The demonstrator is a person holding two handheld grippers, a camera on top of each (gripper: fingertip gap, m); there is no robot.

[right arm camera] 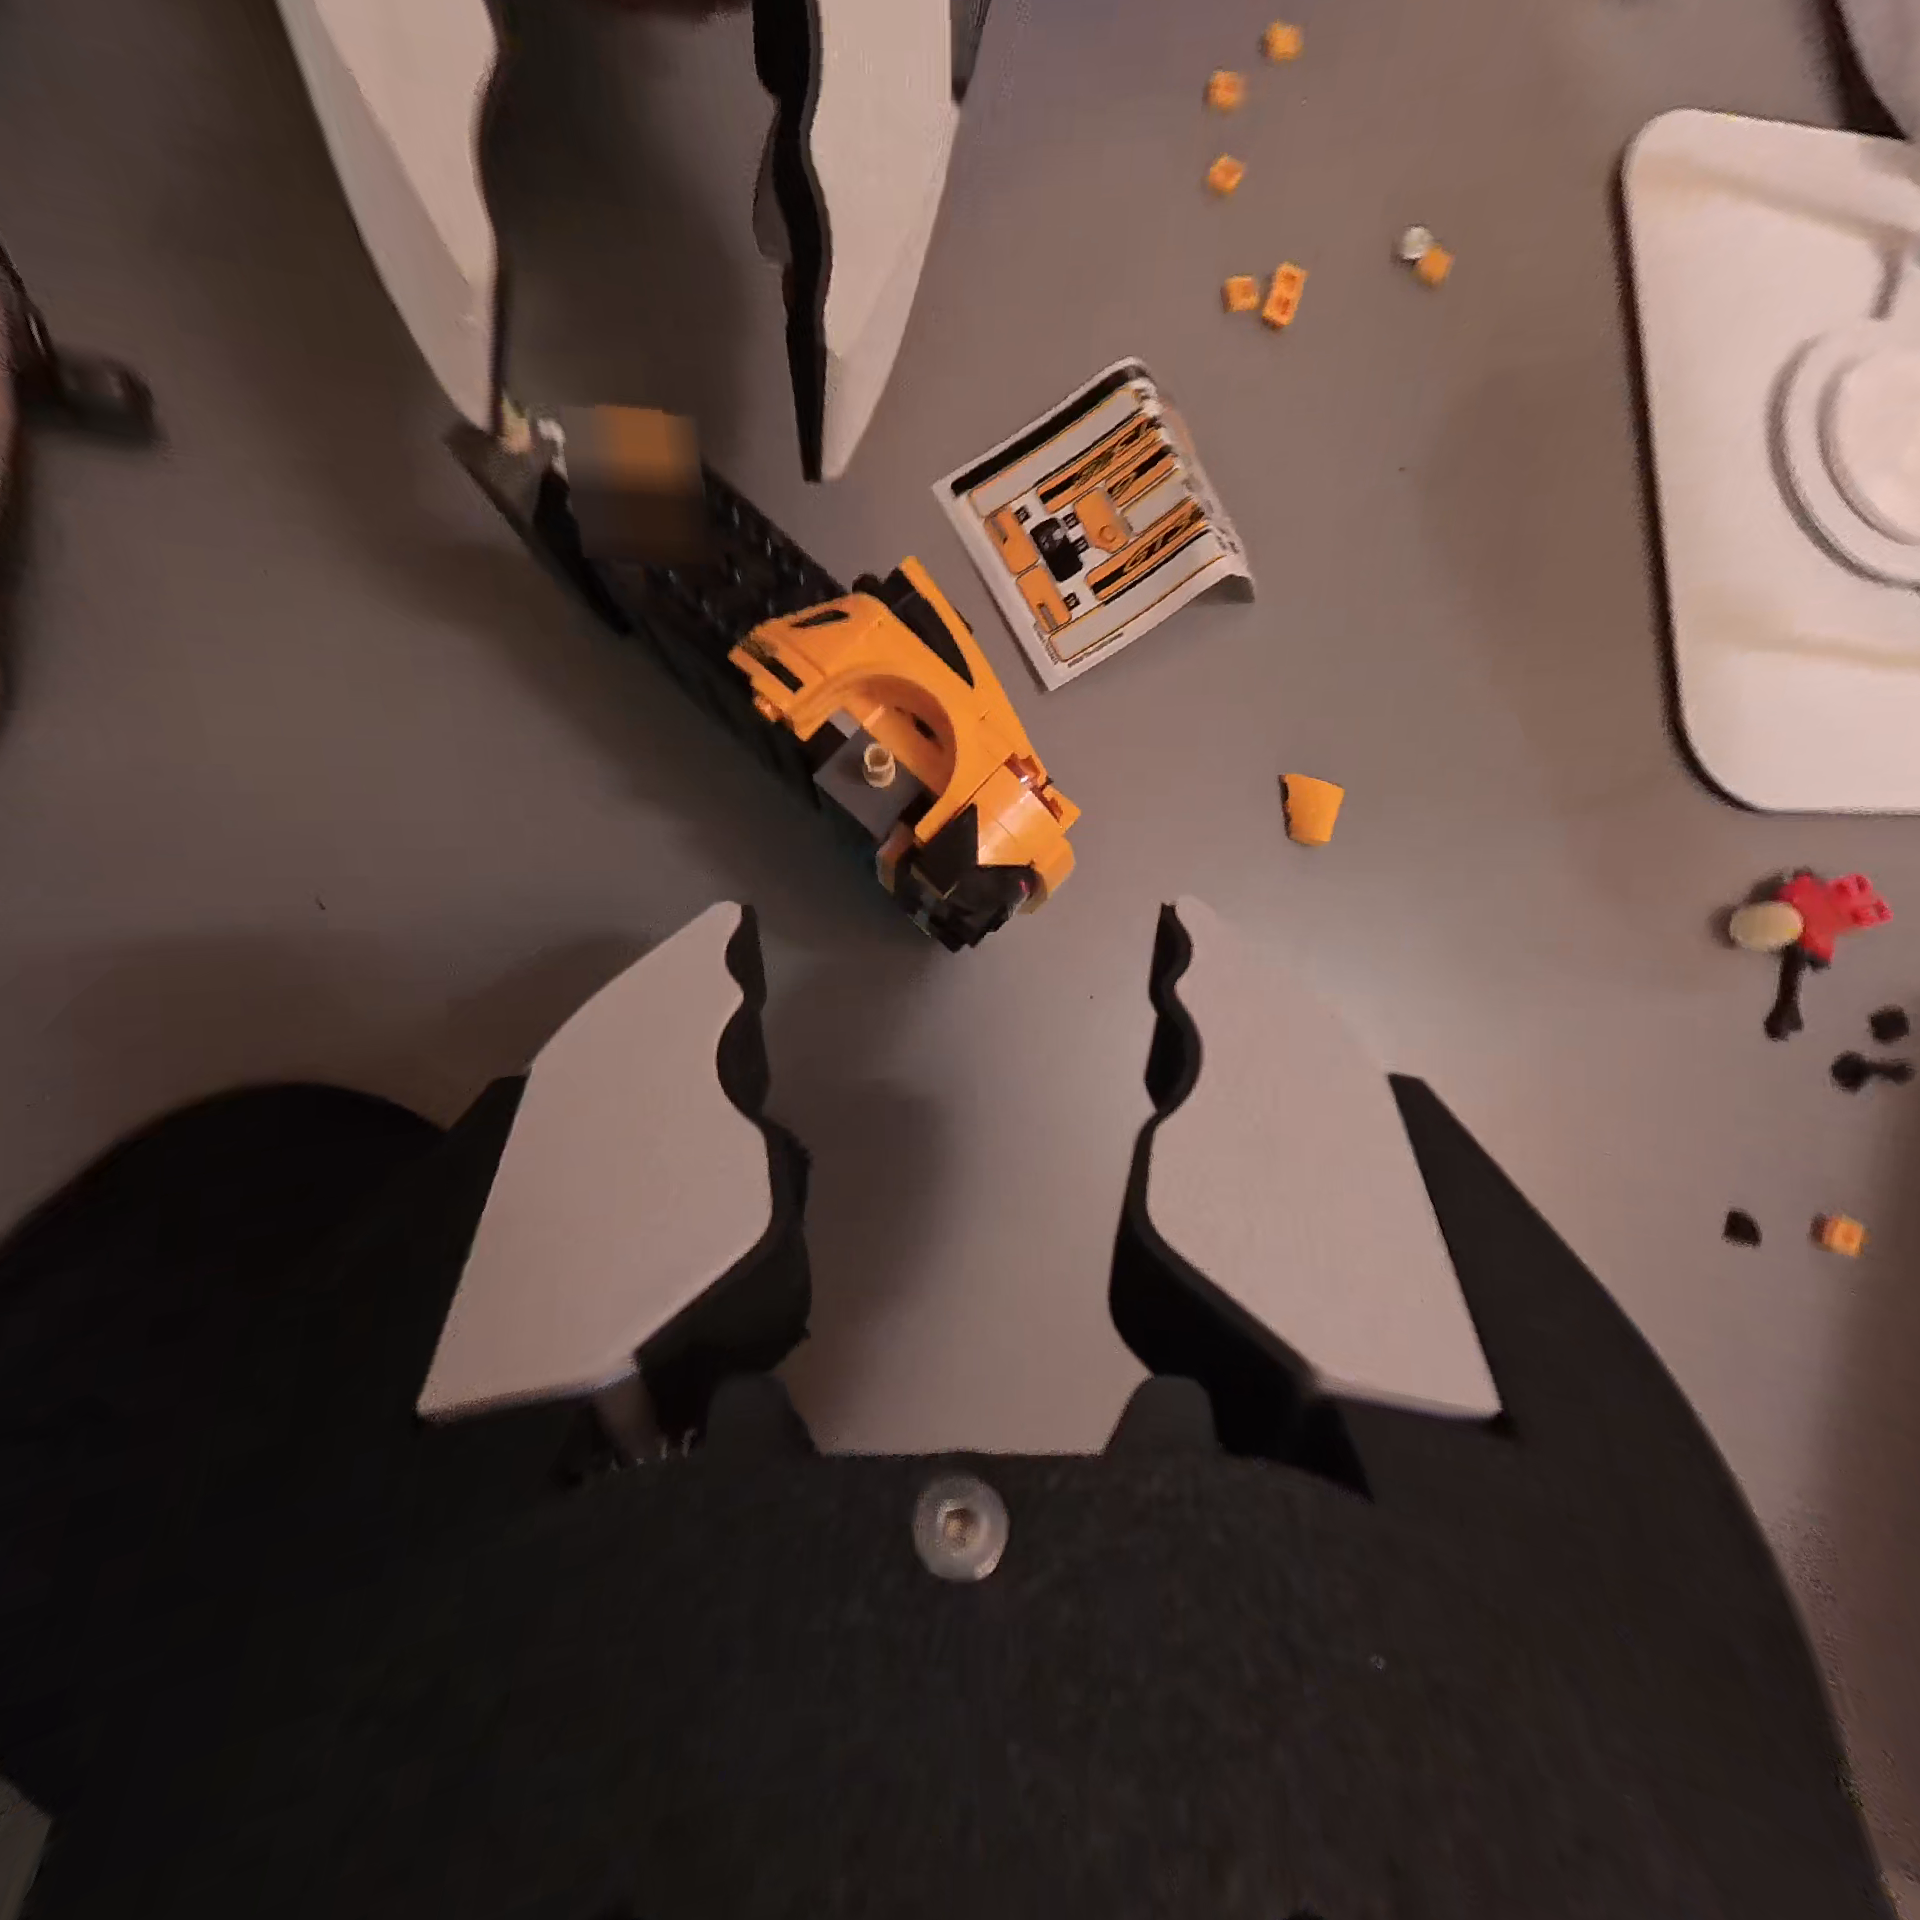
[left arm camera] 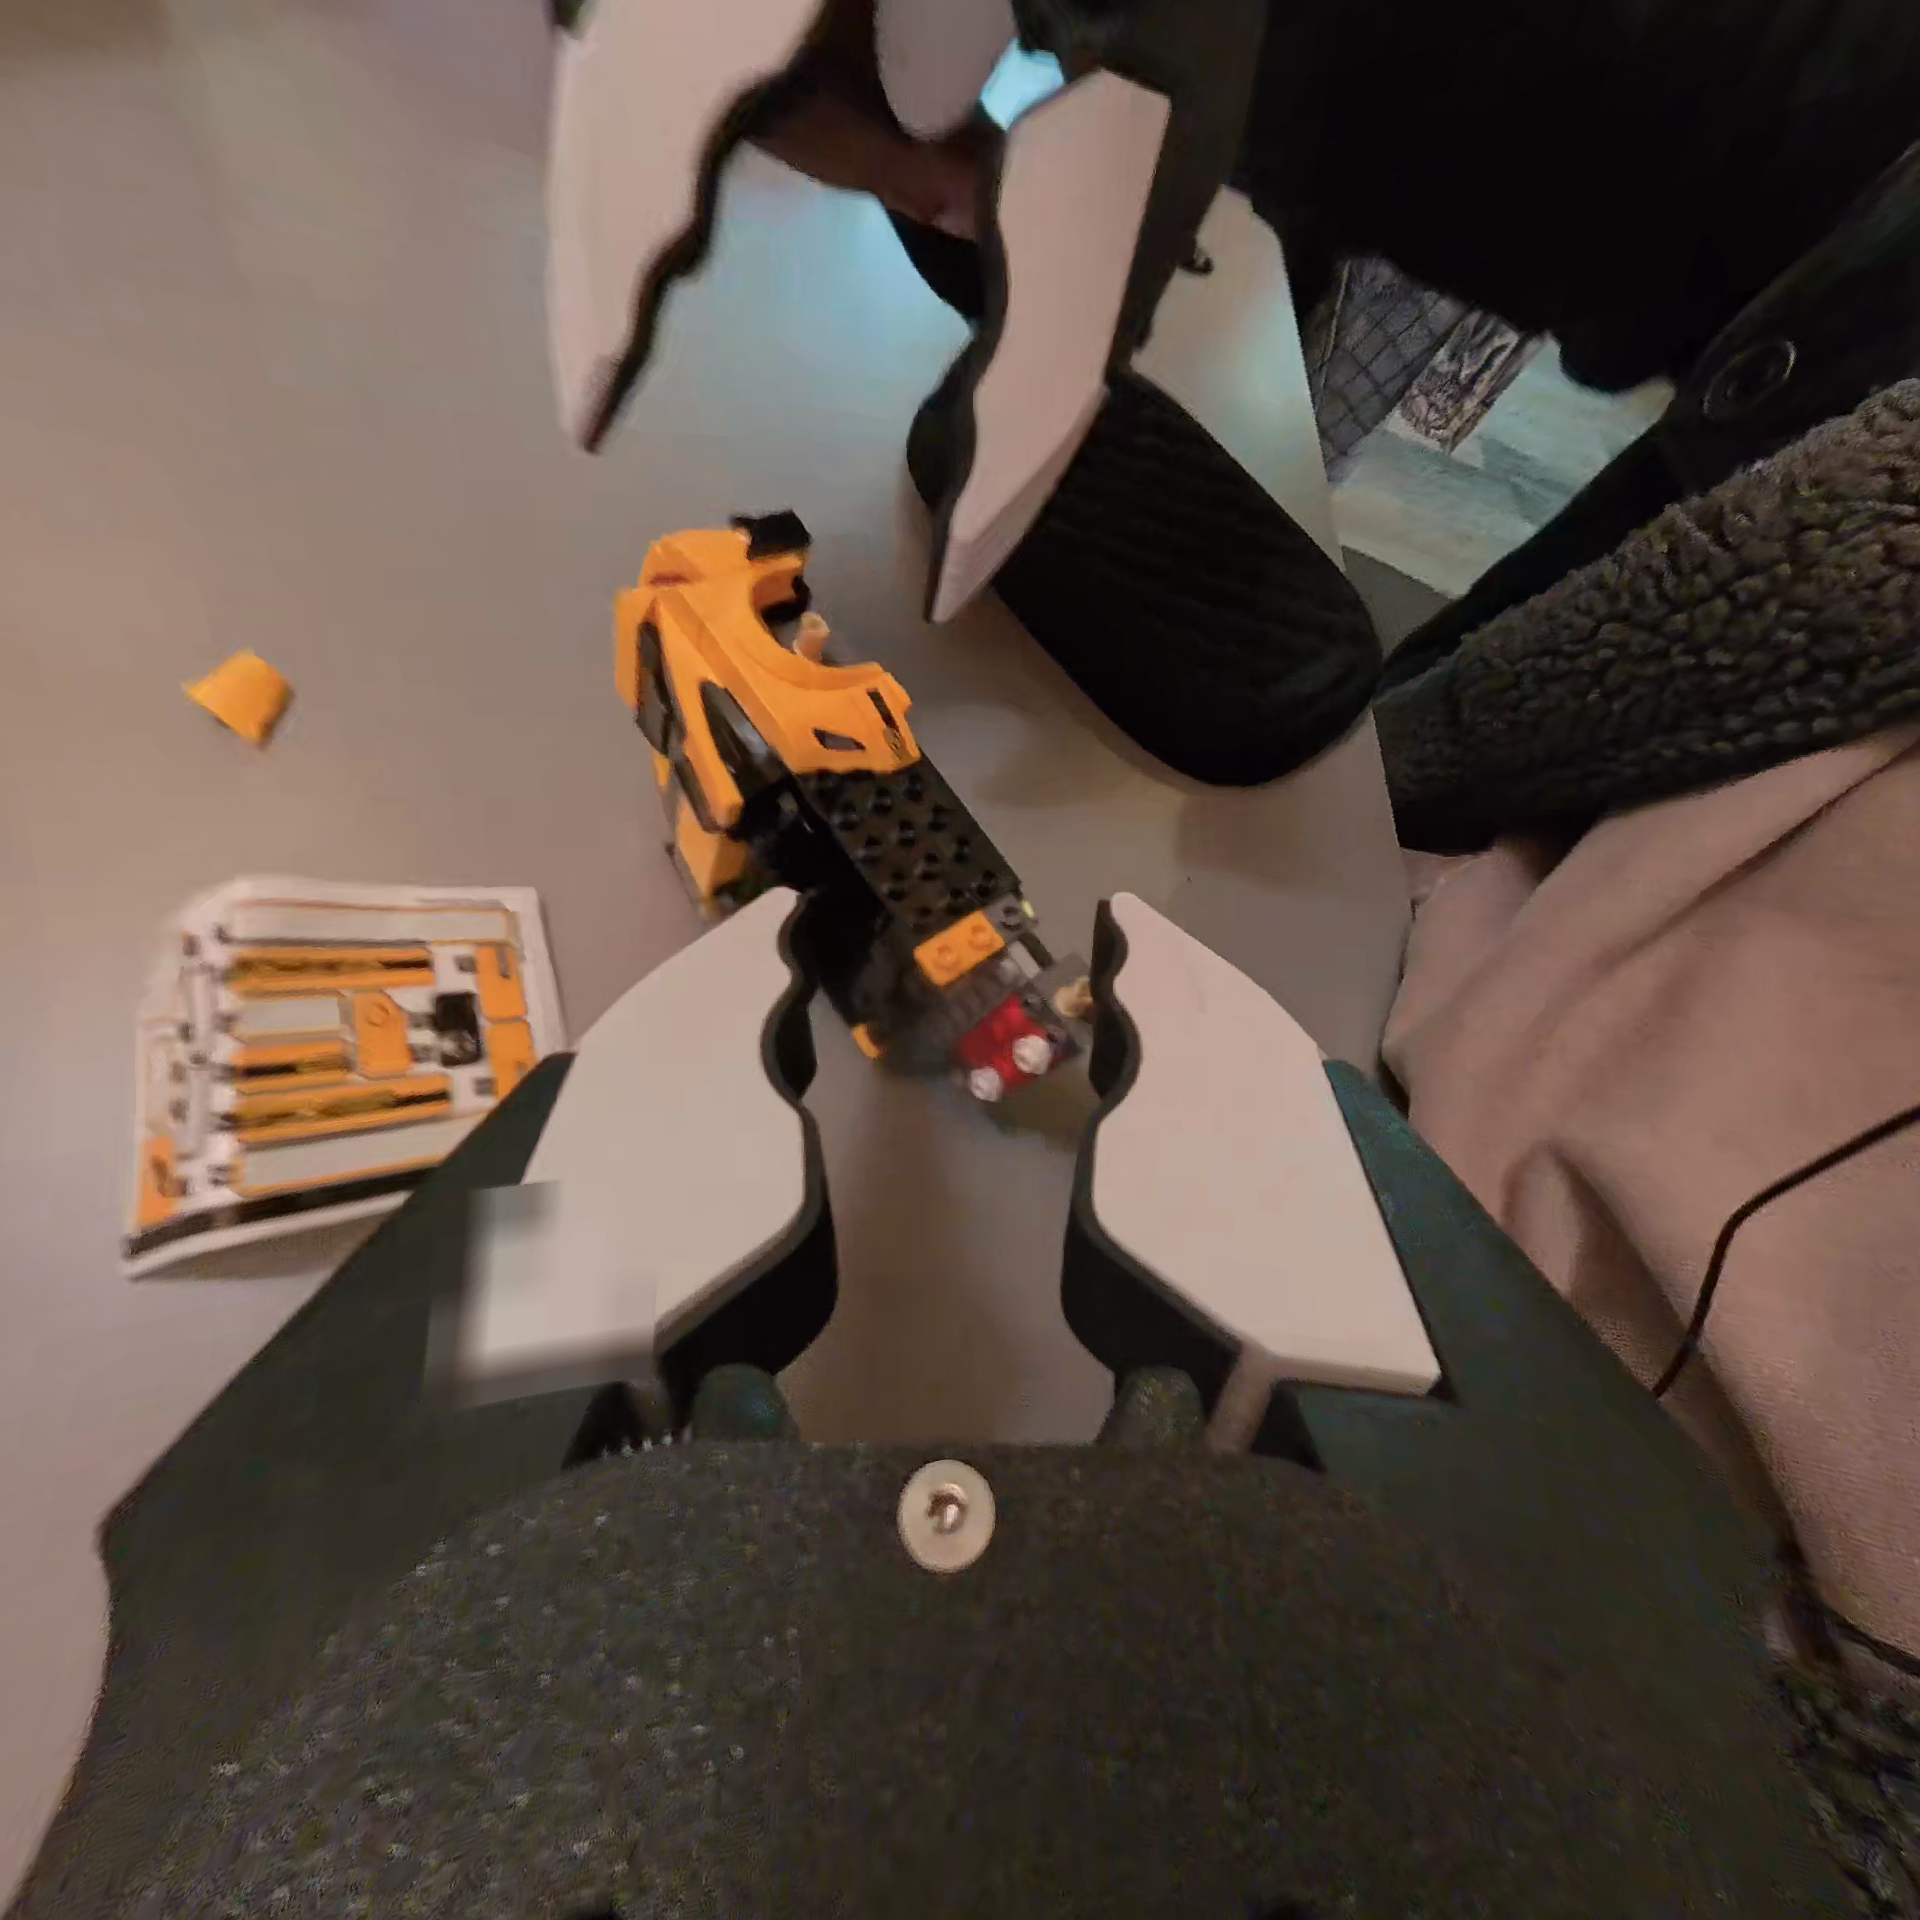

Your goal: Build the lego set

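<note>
Grey table (right arm camera: 312, 831) bears brick car (right arm camera: 894, 727), sticker sheet (right arm camera: 1091, 530).

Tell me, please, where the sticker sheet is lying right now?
In the right wrist view the sticker sheet lies flat on the grey table, just right of the orange toy car, below scattered small orange bricks.

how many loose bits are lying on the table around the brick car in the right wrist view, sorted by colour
Orange bits: 8, seven small ones and one larger curved piece
Red bits: 1
Black bits: about 4, small and blurred
Pale bits: 2
Total: about 15, not counting the brick car or the sticker sheet
</note>
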